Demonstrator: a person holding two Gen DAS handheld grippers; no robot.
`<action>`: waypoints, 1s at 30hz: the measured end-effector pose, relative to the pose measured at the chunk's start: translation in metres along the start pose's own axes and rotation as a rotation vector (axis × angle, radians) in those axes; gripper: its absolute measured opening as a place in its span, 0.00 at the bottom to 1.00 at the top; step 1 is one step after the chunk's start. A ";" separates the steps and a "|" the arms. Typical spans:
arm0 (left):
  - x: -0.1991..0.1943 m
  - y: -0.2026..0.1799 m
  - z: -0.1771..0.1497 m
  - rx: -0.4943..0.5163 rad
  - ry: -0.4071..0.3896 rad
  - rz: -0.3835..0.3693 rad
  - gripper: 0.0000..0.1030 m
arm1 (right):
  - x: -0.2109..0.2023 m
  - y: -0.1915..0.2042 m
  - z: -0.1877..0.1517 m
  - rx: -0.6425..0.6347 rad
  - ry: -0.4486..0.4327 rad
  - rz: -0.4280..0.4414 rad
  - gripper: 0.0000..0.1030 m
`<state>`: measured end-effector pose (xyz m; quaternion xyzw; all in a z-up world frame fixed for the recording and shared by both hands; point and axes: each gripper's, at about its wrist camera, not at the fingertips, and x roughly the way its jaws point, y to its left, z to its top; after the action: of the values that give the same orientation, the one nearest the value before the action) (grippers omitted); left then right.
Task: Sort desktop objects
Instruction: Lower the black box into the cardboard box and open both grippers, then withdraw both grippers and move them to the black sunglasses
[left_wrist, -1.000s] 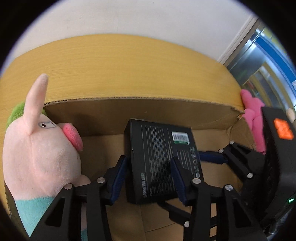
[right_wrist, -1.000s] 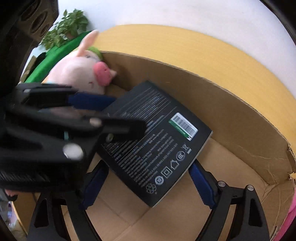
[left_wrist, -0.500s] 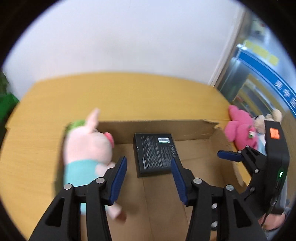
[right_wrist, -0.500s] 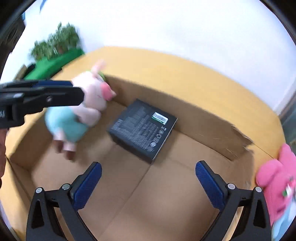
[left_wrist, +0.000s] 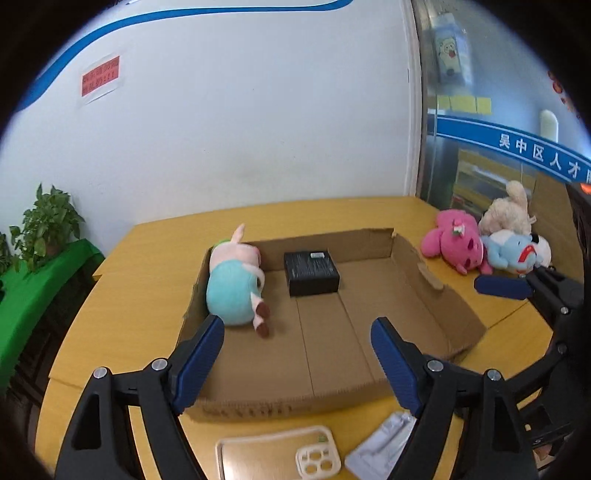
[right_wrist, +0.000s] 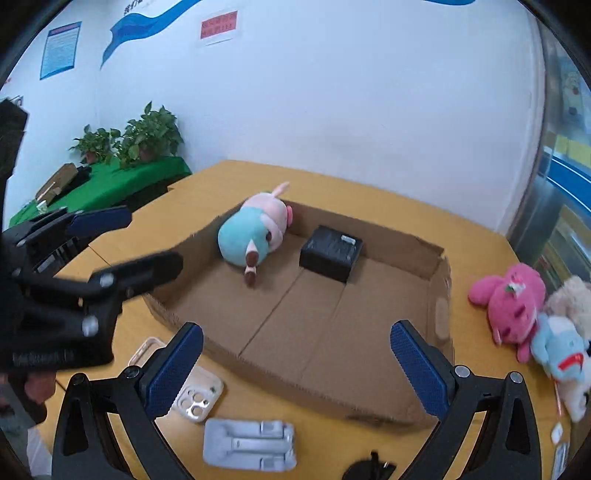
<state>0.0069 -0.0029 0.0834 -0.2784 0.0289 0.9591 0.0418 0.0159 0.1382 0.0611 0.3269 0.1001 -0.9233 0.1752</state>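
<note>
A shallow cardboard box (left_wrist: 436, 295) (right_wrist: 436, 280) lies on the yellow table. Inside it, at the far end, lie a pink pig plush in a teal shirt (left_wrist: 234, 280) (right_wrist: 255, 232) and a black box (left_wrist: 311, 272) (right_wrist: 331, 253), side by side and apart. My left gripper (left_wrist: 297, 358) is open and empty, raised above the box's near edge. My right gripper (right_wrist: 295, 363) is open and empty, also above the near edge. A clear phone case (left_wrist: 280, 456) (right_wrist: 197, 393) and a grey stand (left_wrist: 380, 445) (right_wrist: 249, 445) lie on the table in front of the box.
A pink plush (left_wrist: 456, 243) (right_wrist: 511, 299), a cream plush (left_wrist: 508, 214) and a light-blue plush (left_wrist: 515, 253) (right_wrist: 561, 347) lie on the table right of the box. A small black object (right_wrist: 369, 470) sits at the near edge. Potted plants (right_wrist: 147, 133) stand on a green-covered side table.
Both grippers have let go of the black box and pulled back and up from inside the cardboard box. The black box now lies beside the pig plush.
</note>
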 end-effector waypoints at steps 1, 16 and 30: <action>-0.008 -0.002 -0.006 -0.005 -0.015 -0.005 0.80 | -0.004 0.004 -0.005 0.006 -0.001 -0.012 1.00; -0.057 -0.008 -0.025 -0.077 -0.081 -0.032 0.80 | -0.039 0.026 -0.024 0.017 -0.078 -0.073 1.00; -0.048 0.000 -0.030 -0.074 -0.054 -0.026 0.80 | -0.026 0.027 -0.026 0.035 -0.082 -0.057 1.00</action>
<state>0.0626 -0.0082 0.0841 -0.2540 -0.0114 0.9661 0.0445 0.0595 0.1280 0.0562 0.2889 0.0861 -0.9420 0.1473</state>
